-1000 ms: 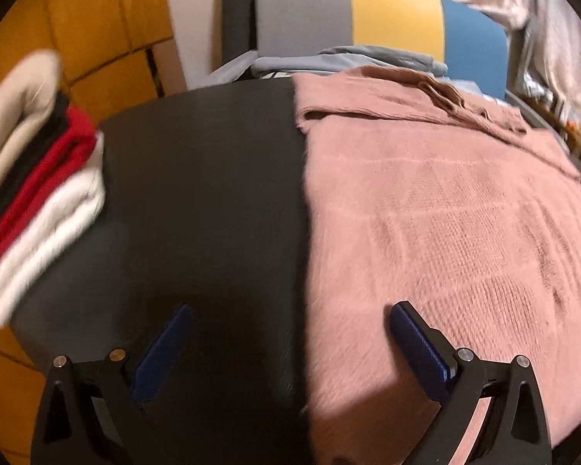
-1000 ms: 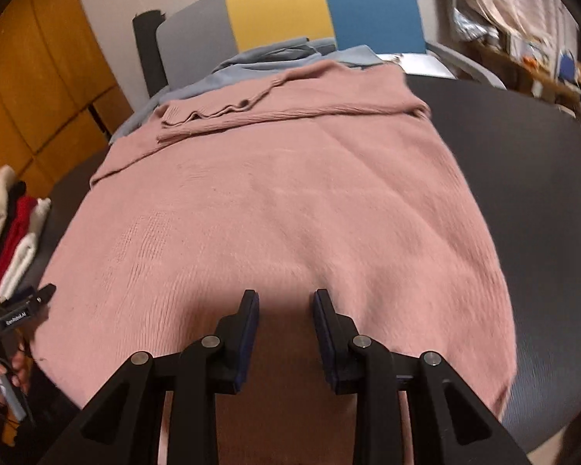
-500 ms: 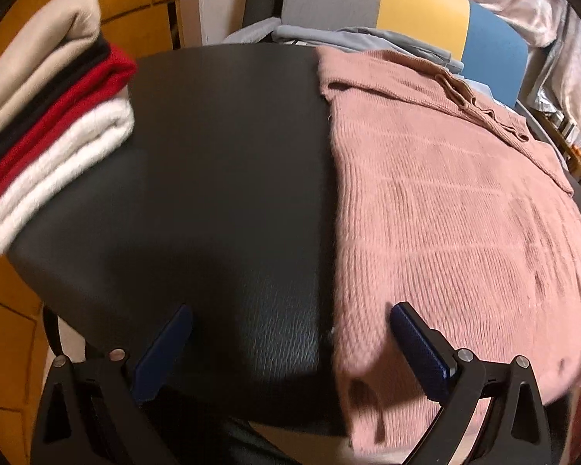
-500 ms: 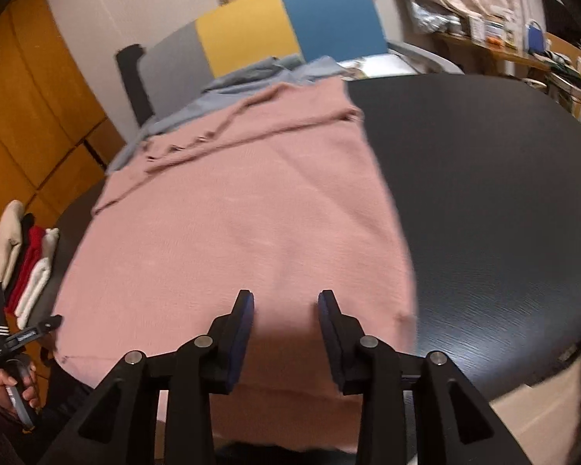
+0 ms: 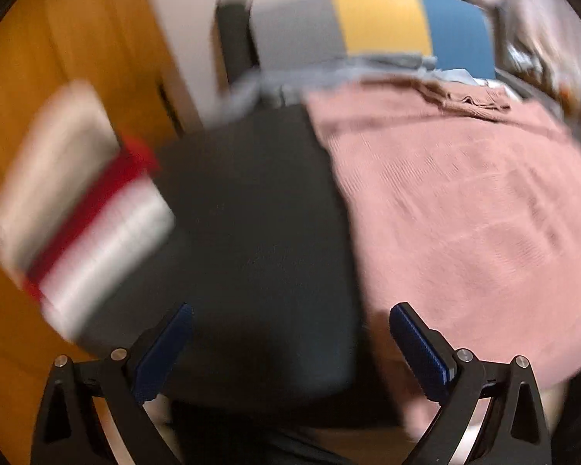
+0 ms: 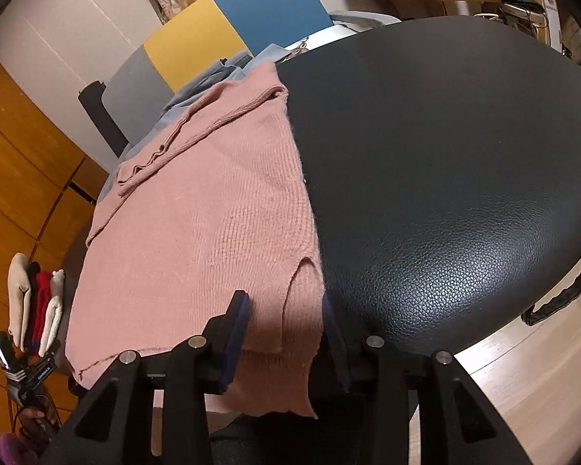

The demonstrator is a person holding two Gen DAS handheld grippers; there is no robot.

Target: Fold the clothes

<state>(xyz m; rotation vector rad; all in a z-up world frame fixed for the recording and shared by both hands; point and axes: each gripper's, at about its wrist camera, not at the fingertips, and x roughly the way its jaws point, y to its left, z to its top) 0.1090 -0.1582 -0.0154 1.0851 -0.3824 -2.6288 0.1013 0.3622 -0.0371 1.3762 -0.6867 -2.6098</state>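
Note:
A pink knit sweater [image 6: 209,224] lies flat on the black round table [image 6: 445,155], its hem hanging over the near edge. In the left wrist view the sweater [image 5: 464,201] fills the right half, blurred. My right gripper [image 6: 286,306] is open, its jaws on either side of the sweater's near right hem corner by the side slit. My left gripper [image 5: 290,321] is wide open and empty, over the table's near edge, just left of the sweater's left edge.
A stack of folded clothes [image 5: 77,201], beige, black, red and white, sits at the table's left; it also shows in the right wrist view [image 6: 38,302]. A grey, yellow and blue chair [image 6: 213,27] with grey-blue garments stands behind the table. Wooden cabinets are at the left.
My right gripper has swung right to the sweater's near right hem corner and opened wider around it. My left gripper is moving, the view blurred, near the sweater's left edge.

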